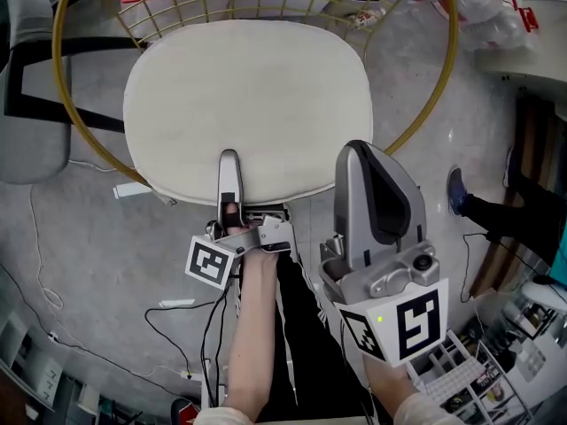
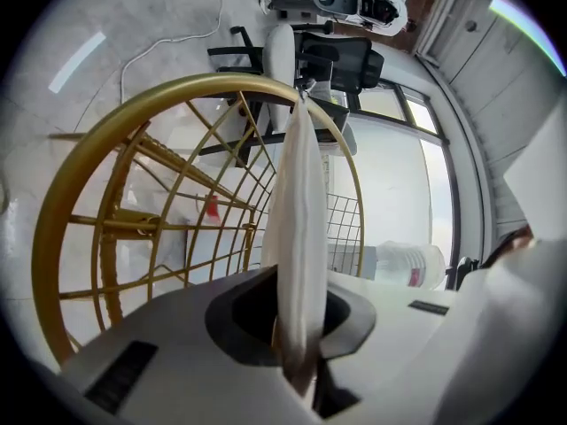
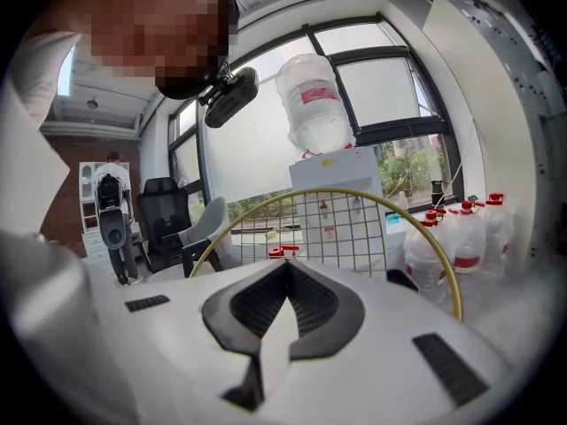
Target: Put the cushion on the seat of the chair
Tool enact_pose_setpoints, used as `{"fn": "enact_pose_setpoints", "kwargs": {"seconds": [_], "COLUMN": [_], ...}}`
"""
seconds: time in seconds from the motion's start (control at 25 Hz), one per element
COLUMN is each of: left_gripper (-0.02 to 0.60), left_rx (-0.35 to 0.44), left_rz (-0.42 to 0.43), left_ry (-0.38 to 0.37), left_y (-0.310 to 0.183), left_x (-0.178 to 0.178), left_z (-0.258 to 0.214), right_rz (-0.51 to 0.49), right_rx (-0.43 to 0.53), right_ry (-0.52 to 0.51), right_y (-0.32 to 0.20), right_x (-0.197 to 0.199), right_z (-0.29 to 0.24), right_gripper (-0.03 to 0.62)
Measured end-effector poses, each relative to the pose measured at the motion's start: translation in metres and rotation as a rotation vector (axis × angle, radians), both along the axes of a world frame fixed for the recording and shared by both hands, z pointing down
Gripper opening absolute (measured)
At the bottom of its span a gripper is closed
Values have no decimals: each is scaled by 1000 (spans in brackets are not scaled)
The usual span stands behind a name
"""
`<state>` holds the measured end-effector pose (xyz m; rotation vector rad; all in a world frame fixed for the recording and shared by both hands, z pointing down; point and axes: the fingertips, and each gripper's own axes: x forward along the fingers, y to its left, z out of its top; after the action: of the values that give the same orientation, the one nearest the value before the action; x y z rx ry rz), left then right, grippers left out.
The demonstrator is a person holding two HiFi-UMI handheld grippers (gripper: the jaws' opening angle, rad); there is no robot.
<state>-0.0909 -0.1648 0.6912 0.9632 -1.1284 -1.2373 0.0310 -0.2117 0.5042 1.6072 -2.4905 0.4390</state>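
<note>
Two grippers are working at the near edge of the head view. The left gripper point(image 1: 229, 182) is sitting at 6 o'clock of the cream oval padded cushion point(image 1: 248, 96) and is rolled on its side, so one jaw is lying over the top face and the other is passing beneath. Its own view is showing the jaws clamped on the cushion's seamed rim, seen edge-on as a pale strip running away from the pads. That sideways pinch on the near rim is probably what is letting the person carry the flat pad level and steer it from the front.

Just beside it, at about 5 o'clock of the cushion, the right gripper point(image 1: 357, 153) is hovering higher and nearer the camera. Its jaws are meeting at the tips with nothing between them, so it is taking no share of the load and looks parked clear of the pad.

Beyond the grippers, the cushion is lying spread inside the gold ring of the round gold wire chair point(image 1: 56, 51), covering the seat area. Whether it is fully resting on the wires I cannot tell. The task is looking nearly done, with letting go of the rim as the remaining step.

Farther off, at 12 o'clock in the right gripper view, large clear water bottles with red caps point(image 3: 443, 246) are standing on the floor behind the chair back.
</note>
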Motion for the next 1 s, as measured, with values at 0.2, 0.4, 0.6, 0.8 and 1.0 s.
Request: {"fn": "enact_pose_setpoints", "kwargs": {"seconds": [0.2,0.4,0.6,0.8,1.0], "left_gripper": [41,41,43,51,100], "left_rx": [-49,-81,-122,-149,-166], "left_rz": [-4,-6,-3,-3,-16], "left_ry": [7,4,-14,-29,-18], "left_y": [4,6,7,8,10], "left_x": [1,2,2,1,2], "left_z": [20,36,45,48,51], "right_rz": [6,-3,-7,-16,-26], "right_rx": [-24,-42,-50,-44,-53], "right_ry": [-4,-12,-28,-39,-41], "right_y": [0,4,5,4,8], "right_x": [-3,-8,-13,-17,-17], "right_z": [13,23,27,23,24], "right_gripper": [15,15,15,15,15]}}
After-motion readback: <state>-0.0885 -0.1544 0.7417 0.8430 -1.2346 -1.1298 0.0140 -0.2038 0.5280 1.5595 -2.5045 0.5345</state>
